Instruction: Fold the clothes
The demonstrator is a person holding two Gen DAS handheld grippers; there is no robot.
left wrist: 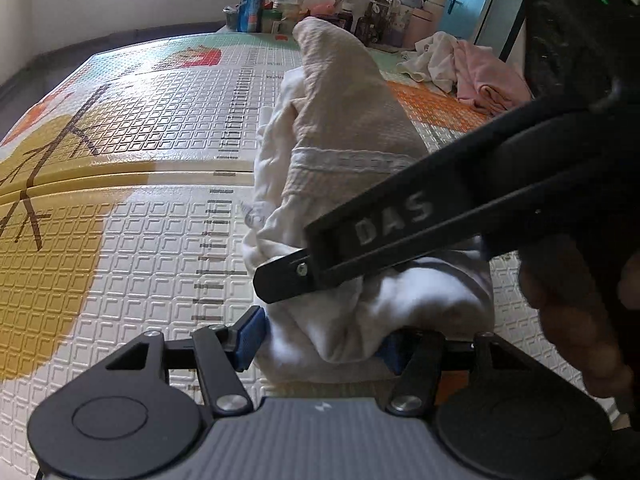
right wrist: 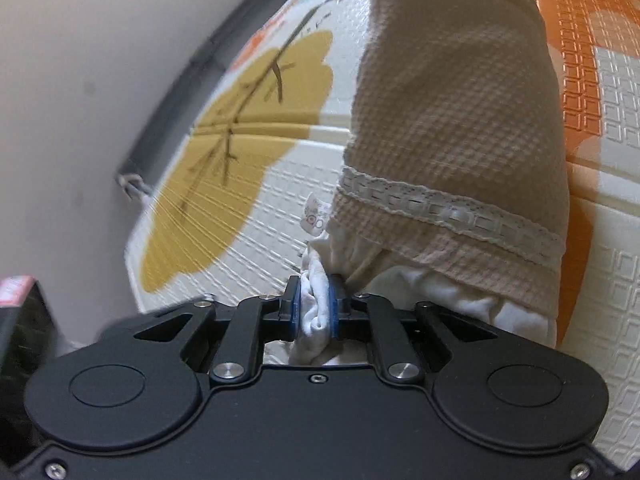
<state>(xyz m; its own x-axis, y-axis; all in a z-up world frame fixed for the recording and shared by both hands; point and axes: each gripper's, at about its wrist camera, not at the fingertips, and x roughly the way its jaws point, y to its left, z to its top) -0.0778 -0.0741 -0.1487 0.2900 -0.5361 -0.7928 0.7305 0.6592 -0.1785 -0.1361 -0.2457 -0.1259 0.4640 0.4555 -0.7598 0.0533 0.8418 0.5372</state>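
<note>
Beige-and-white garment (left wrist: 352, 120) on play mat (left wrist: 140, 240), left tool (left wrist: 320, 340) straddling its hem

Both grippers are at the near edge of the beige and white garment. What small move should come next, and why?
Probably close the left gripper on the white hem first. The right gripper already pinches bunched white fabric of the garment, but the left one's blue pads stand wide around the cloth without clearly clamping it. With both ends held, the edge could be lifted over the play mat evenly.

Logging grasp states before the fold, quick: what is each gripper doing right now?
Left gripper: blue pads sit either side of the beige waffle-weave garment with white lace trim; contact cannot be told.
Right gripper: shut on the garment's white bunched edge.
</note>
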